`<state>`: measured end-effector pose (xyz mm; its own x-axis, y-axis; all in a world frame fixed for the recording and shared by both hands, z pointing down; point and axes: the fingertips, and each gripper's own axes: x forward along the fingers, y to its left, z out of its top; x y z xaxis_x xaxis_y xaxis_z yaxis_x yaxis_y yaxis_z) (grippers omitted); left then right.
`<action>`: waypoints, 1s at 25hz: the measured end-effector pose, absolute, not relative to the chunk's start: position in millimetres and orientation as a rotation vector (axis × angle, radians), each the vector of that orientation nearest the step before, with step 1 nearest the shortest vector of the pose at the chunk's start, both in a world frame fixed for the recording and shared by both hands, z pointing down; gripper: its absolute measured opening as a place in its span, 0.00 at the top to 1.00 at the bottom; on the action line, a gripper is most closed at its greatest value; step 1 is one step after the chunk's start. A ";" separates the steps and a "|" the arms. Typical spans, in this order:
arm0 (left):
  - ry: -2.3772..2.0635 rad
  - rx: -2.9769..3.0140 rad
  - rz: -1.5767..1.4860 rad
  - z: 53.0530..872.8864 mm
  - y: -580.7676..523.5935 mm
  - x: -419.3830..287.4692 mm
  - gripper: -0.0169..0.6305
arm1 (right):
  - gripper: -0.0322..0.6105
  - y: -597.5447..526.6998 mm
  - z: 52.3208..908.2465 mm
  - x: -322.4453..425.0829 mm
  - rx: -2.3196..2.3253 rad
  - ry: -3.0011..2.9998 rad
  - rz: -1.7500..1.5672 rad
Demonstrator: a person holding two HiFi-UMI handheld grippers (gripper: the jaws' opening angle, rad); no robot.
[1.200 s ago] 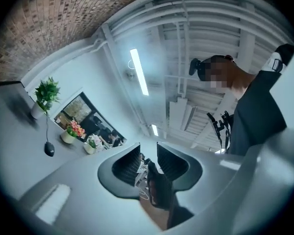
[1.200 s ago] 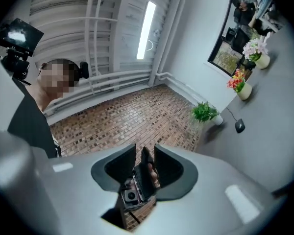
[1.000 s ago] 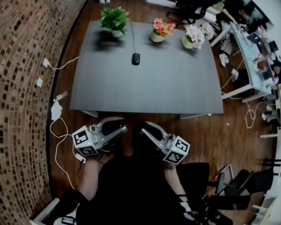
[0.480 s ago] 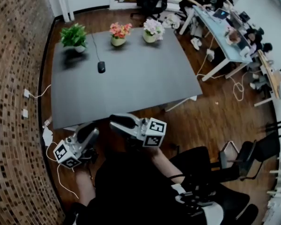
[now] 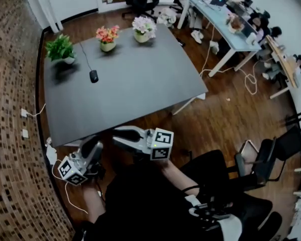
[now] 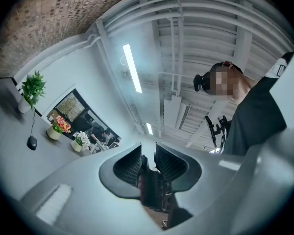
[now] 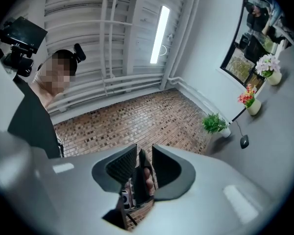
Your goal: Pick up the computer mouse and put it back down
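The black wired computer mouse (image 5: 94,76) lies on the grey table (image 5: 140,89) at its far left, in front of a green plant, with its cable running back between the pots. It also shows small in the left gripper view (image 6: 32,142) and the right gripper view (image 7: 244,141). Both grippers hang short of the table's near edge, far from the mouse. My left gripper (image 5: 93,145) (image 6: 148,153) stands slightly open with nothing between its jaws. My right gripper (image 5: 119,133) (image 7: 144,155) has just been closing; a narrow gap is left and nothing is between its jaws.
Three pots line the table's far edge: a green plant (image 5: 60,48), pink-orange flowers (image 5: 107,35) and white flowers (image 5: 143,26). A brick wall (image 5: 10,99) runs along the left, with white cables (image 5: 51,153) on the floor. Black chairs (image 5: 263,157) stand at the right, and another desk (image 5: 223,19) with people beyond.
The head view has swung, so the table and mouse now sit further left and look smaller. My left gripper shifted left in the picture; my right gripper moved left towards the table's near edge.
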<state>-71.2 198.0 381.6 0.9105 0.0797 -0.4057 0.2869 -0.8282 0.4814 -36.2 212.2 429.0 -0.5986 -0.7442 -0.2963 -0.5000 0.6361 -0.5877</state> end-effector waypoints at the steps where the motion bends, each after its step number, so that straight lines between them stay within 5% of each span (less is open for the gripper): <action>1: 0.266 2.510 -0.499 384.5 202.4 -69.1 0.83 | 0.82 217.3 429.1 -32.8 -0.984 2.325 -0.613; 5: 0.216 2.494 -0.443 431.7 200.4 -82.9 0.83 | 0.95 213.8 429.8 -28.7 -1.022 2.311 -0.596; 25: 0.193 2.575 -0.341 396.4 191.7 -76.2 0.85 | 0.95 199.0 418.3 -43.6 -0.967 2.366 -0.542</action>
<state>-76.2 191.7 396.4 0.9579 0.0692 -0.2787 0.2031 -0.8493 0.4873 -43.6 199.0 418.3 -0.6079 -0.7293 -0.3140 -0.5199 0.6645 -0.5367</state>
